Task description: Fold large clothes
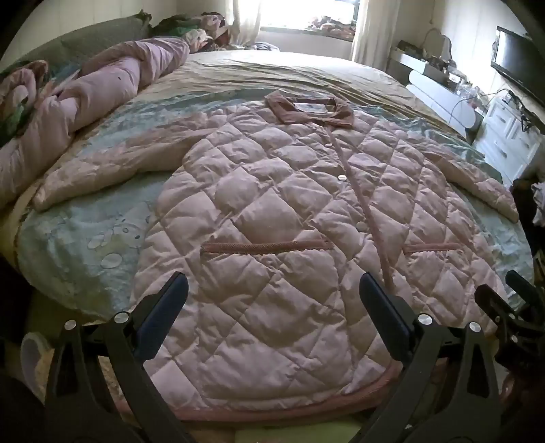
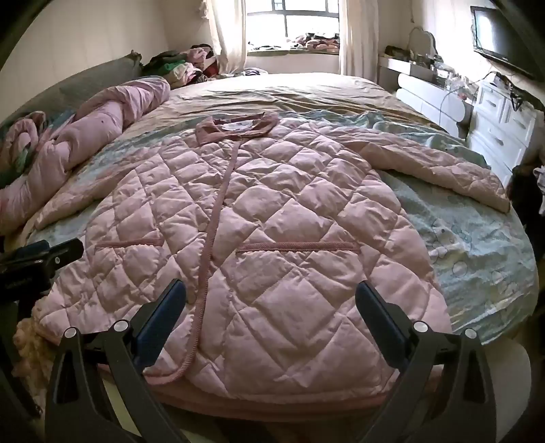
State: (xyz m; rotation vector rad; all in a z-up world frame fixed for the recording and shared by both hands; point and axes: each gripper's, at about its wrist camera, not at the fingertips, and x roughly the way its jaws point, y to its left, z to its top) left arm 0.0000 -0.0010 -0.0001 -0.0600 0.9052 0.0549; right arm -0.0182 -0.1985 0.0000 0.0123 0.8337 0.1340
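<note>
While both grippers are being held above the near hem, a large pink quilted coat (image 1: 272, 204) is being displayed flat and face up on the bed (image 1: 85, 238), its front buttoned and its darker pink collar (image 1: 308, 109) lying at the far end, toward the window (image 2: 293, 20). Both sleeves are being spread outward: one is reaching toward the rolled pink duvet (image 1: 102, 88) on the left, the other is lying toward the right edge of the bed, near the white dresser (image 2: 500, 122). Two trimmed pocket slits are being shown across the lower front, one on each side of the corded placket. The coat is resting on a pale blue printed sheet (image 2: 477, 245).

The left gripper (image 1: 272, 303) is being held with its jaws spread wide, nothing being pinched between them; only the coat's lower front is being seen through the gap. The right gripper (image 2: 270, 303) is likewise being kept wide apart and empty above the hem. Each gripper is being glimpsed at the edge of the other's view, the two being held side by side. A pile of clothes (image 2: 184, 64) is being left at the far left corner of the bed, and a dark screen (image 2: 504, 30) is being seen on the right wall.
</note>
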